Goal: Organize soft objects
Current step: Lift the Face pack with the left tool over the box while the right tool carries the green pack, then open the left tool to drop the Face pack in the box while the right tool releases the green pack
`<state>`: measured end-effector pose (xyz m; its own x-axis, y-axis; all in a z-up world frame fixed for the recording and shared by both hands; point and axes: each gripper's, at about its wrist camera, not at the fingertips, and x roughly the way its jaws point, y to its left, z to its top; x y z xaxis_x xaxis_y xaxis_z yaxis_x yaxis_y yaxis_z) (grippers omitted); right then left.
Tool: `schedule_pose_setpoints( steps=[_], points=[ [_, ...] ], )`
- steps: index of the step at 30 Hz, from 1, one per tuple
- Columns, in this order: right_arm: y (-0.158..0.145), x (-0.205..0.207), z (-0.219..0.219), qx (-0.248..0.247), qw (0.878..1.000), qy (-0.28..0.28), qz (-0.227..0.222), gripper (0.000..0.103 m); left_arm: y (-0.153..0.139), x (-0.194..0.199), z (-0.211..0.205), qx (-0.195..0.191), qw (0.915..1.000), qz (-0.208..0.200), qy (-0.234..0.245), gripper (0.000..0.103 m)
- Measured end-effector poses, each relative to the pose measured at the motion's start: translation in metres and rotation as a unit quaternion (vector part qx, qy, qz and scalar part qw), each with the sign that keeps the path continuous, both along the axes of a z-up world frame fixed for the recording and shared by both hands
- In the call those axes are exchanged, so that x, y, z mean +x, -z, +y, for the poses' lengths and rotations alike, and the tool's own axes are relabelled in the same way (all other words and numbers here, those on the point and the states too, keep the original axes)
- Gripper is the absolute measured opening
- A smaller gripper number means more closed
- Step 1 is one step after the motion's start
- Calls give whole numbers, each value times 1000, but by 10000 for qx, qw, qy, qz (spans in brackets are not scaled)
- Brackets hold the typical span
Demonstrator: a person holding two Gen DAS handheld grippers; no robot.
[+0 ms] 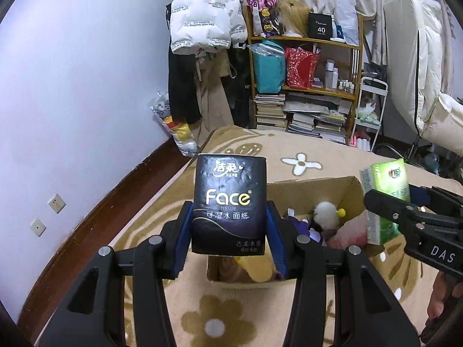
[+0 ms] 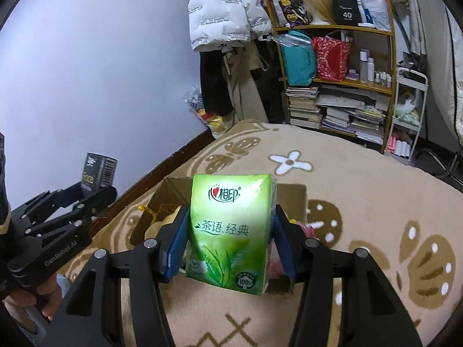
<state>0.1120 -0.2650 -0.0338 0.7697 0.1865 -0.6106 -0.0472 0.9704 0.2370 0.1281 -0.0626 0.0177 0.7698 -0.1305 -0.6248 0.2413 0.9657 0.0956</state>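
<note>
My left gripper (image 1: 229, 219) is shut on a black tissue pack (image 1: 228, 202) marked "Face", held upright above the near left part of an open cardboard box (image 1: 315, 186). My right gripper (image 2: 230, 228) is shut on a green tissue pack (image 2: 230, 231), held upright over the same box (image 2: 290, 196). The box sits on a beige flowered blanket (image 1: 237, 318) and holds soft toys, among them a white fluffy one (image 1: 325, 215). The right gripper and green pack also show in the left wrist view (image 1: 387, 199). The left gripper and black pack show in the right wrist view (image 2: 98, 170).
The blanket covers a bed against a pale wall (image 1: 72, 86) on the left. Beyond the bed stand a wooden shelf (image 1: 303, 86) with bags and stacked books, hanging coats (image 1: 202, 14), a white cart (image 1: 373, 110) and a bag of toys (image 1: 173, 121) on the floor.
</note>
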Motion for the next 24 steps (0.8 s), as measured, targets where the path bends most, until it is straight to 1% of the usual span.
schedule_pose_setpoints(
  steps=[4,9,13,15,22,24],
  points=[
    [10,14,4,-103,9998,-133,78,58,8,10,-6,84,9999,5,89,46],
    [27,22,2,-44,9995,-264,161,58,20,18,-16,45,9995,120,297,46],
    [34,26,0,-89,9996,-233,154,58,32,21,-27,184,9990,134,383,46],
    [34,29,0,-87,9996,-216,171,58,36,23,-31,148,9988,164,430,45],
    [42,35,-7,214,9993,-210,209,60,50,33,-36,113,9978,404,510,46],
    [45,36,-8,258,9991,-207,251,60,50,35,-36,110,9978,436,492,49]
  ],
)
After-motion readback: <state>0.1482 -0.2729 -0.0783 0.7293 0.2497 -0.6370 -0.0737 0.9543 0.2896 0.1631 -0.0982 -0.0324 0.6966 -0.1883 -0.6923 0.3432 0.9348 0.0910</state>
